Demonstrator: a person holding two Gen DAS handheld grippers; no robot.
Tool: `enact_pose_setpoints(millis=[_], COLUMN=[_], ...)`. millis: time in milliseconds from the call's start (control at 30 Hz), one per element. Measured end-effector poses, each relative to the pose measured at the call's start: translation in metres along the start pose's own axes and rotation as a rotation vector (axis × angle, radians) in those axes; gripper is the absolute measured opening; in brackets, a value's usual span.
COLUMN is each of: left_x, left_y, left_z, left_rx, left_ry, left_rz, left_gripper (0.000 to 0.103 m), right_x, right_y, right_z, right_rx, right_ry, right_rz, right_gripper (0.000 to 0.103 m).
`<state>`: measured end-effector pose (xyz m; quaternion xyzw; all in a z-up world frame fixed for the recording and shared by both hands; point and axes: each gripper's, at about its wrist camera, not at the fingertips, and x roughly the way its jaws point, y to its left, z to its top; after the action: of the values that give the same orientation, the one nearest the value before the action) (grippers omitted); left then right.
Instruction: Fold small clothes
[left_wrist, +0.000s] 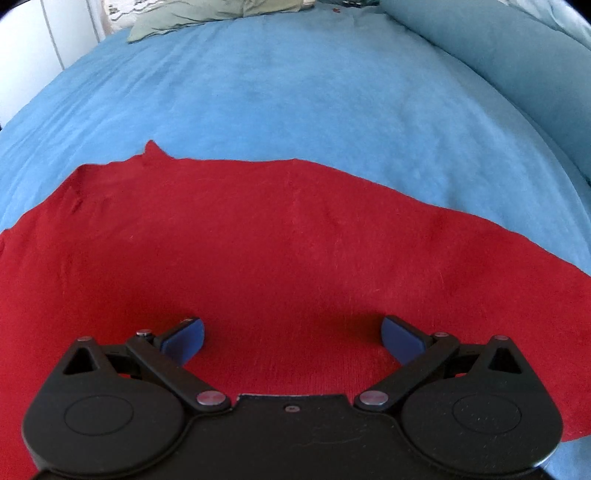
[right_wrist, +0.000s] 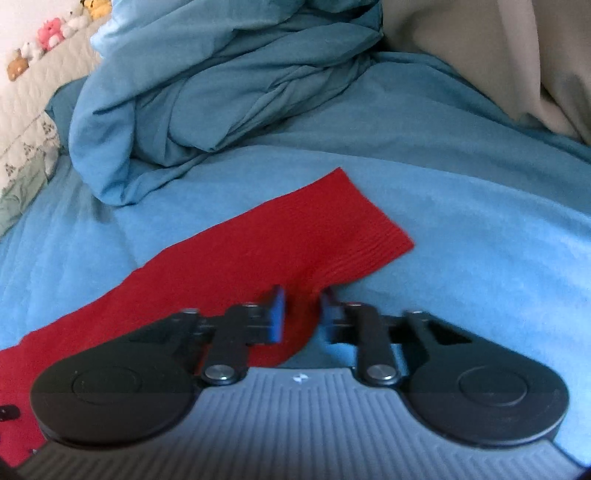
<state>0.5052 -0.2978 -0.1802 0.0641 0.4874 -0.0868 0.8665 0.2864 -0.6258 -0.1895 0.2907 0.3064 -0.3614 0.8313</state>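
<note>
A red knit garment (left_wrist: 258, 240) lies spread flat on the blue bed sheet (left_wrist: 295, 92). My left gripper (left_wrist: 291, 338) hovers over the garment's body with its blue-padded fingers wide open and empty. In the right wrist view a red sleeve with a ribbed cuff (right_wrist: 354, 236) stretches up to the right. My right gripper (right_wrist: 301, 314) sits at the sleeve's lower edge, its jaws narrowed around a fold of the red sleeve fabric.
A bunched blue blanket (right_wrist: 221, 92) is piled beyond the sleeve. A beige cover (right_wrist: 498, 55) lies at the upper right. A green pillow (left_wrist: 207, 18) is at the bed's far end, and a pale blue pillow (left_wrist: 498, 48) is at the right.
</note>
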Motion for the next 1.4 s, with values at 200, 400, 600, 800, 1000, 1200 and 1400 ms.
enact_pose_setpoints(millis=[200,400,600,800,1000,1200,1400], left_x=[-0.021,-0.075,-0.104,-0.098,-0.091,-0.083,-0.066], left_y=[0.028,0.114,0.227,0.320,0.343,0.325,0.272], left_z=[0.009,0.018,-0.002,-0.044,-0.056,-0.051,-0.054], left_rx=[0.039,0.000,-0.092,-0.240,-0.246,-0.262,-0.270], left_ry=[-0.010,-0.095,-0.115,-0.071,-0.039,-0.021,-0.004], left_rz=[-0.080,-0.070,-0.019,-0.005,-0.034,-0.132,-0.200], left_gripper=[0.103,0.103,0.103,0.103,0.103,0.103,0.094], right_x=[-0.038,-0.106,-0.129,-0.106,-0.111,-0.129,-0.132], right_y=[0.042,0.181,0.340,0.426,0.432,0.425,0.371], right_z=[0.024,0.023,-0.069,-0.214,-0.267,-0.262,-0.221], right_rx=[-0.030,-0.233,-0.396,-0.645,-0.826,-0.897,-0.815], right_ry=[-0.052,-0.115,0.004,0.213,0.254,0.223,0.165], right_rz=[0.089,0.361,0.691,0.751,0.729,0.717,0.591], right_gripper=[0.021,0.021,0.021,0.021,0.029,0.074,0.088])
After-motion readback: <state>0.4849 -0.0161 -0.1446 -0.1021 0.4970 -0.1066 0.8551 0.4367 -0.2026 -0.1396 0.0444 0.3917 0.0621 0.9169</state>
